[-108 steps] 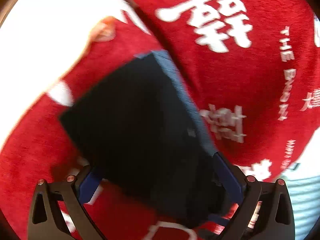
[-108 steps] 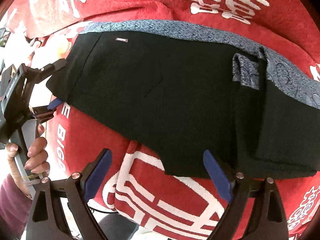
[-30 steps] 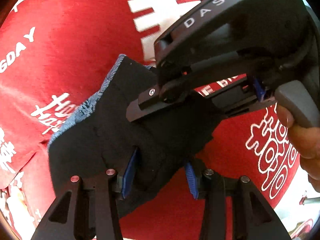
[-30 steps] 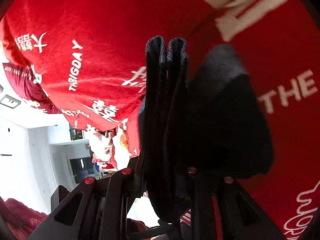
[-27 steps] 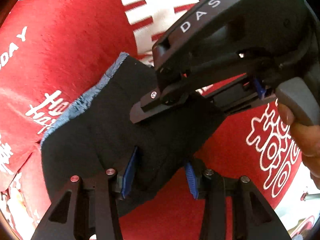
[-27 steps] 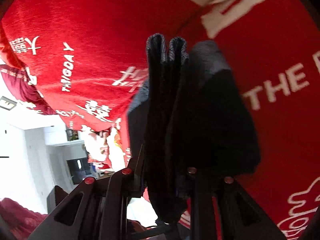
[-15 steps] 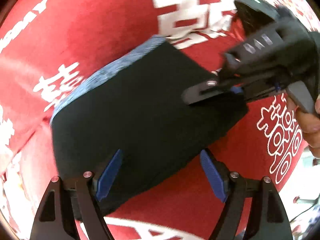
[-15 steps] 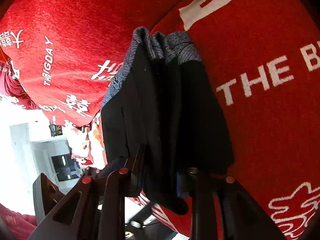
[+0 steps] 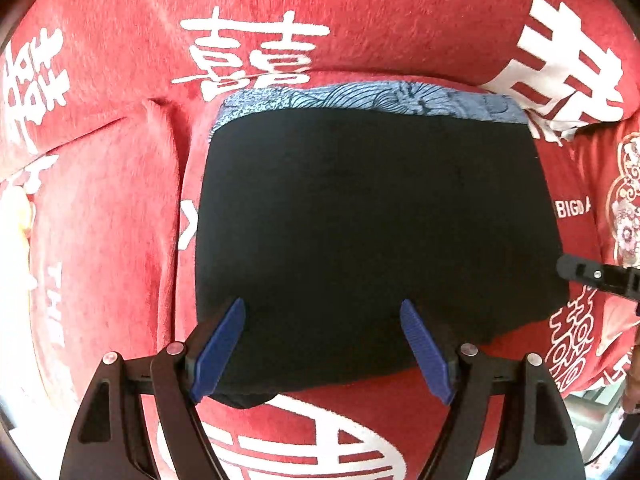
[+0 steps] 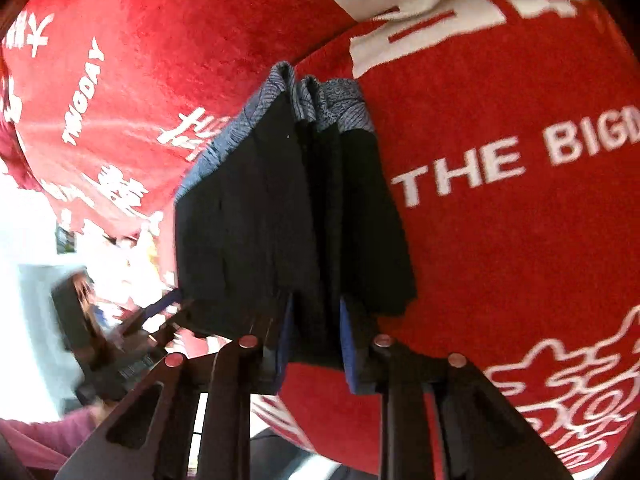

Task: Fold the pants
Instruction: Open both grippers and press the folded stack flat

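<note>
Black pants are lying folded into a compact block on the red cloth, and the fold is looking almost finished.

Nearest me, my left gripper [image 9: 322,344] is hanging over the near edge of the pants [image 9: 372,236] with its blue pads [image 9: 218,346] spread wide and gripping nothing; its jaws have just been opening, and the fabric is only lying under the gap between them. My right gripper [image 10: 314,340] is pinching the stacked layers at the pants' right end, nearly closed on them, with its jaws just closing a little further. Farther off, the patterned blue waistband [image 9: 372,100] is running along the far edge, and the red cloth [image 9: 400,20] with white lettering is spreading beyond it. Judging by this, I am down to letting go with the right and perhaps smoothing the stack.
</note>
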A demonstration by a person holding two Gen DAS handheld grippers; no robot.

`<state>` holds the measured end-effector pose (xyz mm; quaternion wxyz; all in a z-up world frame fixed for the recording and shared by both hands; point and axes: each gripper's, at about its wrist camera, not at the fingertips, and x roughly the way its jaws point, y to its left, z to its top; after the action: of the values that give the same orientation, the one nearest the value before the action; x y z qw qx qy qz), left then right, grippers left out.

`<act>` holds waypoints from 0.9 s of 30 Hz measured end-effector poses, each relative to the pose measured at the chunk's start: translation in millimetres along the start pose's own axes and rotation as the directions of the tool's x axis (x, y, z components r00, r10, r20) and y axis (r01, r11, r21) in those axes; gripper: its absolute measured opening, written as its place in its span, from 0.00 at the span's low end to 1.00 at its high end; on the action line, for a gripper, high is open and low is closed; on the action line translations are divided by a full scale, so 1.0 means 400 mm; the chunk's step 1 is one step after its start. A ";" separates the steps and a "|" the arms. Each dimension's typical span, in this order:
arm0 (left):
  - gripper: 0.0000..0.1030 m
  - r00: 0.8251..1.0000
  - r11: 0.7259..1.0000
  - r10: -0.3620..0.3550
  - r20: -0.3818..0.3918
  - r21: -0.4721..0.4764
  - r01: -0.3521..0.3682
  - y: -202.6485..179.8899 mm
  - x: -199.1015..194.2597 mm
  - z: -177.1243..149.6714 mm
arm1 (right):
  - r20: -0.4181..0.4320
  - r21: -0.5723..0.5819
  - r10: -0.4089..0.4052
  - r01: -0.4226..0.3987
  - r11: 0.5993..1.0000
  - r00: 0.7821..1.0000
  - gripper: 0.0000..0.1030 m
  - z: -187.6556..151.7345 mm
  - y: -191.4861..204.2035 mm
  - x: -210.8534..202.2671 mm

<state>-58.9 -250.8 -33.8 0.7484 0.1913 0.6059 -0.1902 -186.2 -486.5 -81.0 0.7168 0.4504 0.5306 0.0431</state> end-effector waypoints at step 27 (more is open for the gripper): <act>0.79 0.999 0.999 0.013 -0.037 -0.045 -0.015 0.012 0.012 0.014 | -0.024 -0.016 -0.083 0.082 0.996 0.996 0.22 -0.012 0.057 0.017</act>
<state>-50.8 -249.7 -37.1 0.7425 0.1819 0.6225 -0.1675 -177.6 -466.3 -70.3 0.7147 0.4220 0.5573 0.0231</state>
